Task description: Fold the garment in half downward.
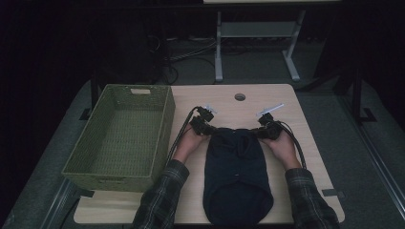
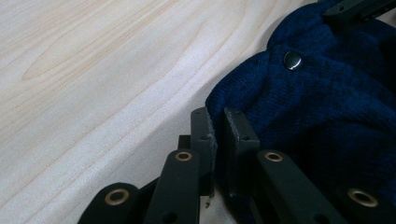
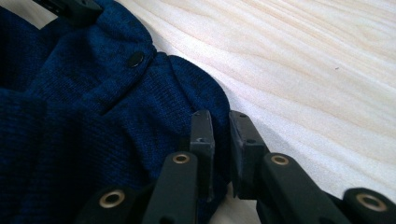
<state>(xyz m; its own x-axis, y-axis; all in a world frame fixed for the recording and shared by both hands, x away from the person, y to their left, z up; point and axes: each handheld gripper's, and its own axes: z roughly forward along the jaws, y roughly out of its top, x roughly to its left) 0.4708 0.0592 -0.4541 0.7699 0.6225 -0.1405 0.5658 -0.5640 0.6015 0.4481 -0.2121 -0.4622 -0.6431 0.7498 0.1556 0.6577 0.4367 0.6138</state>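
A dark blue knitted garment (image 1: 235, 174) lies flat on the wooden table (image 1: 277, 100), its far end towards the back. My left gripper (image 1: 208, 129) is shut on the garment's far left corner (image 2: 219, 100). A metal snap button (image 2: 292, 60) sits just beyond that corner. My right gripper (image 1: 262, 132) is shut on the garment's far right corner (image 3: 212, 100), near a dark snap button (image 3: 136, 59). In each gripper view, the other gripper's black jaw tip shows at the top edge, resting on the cloth.
A green woven basket (image 1: 125, 136) stands at the table's left side, close to my left forearm. A round cable hole (image 1: 239, 97) is in the table's back edge. Metal table legs (image 1: 218, 47) stand on the floor beyond.
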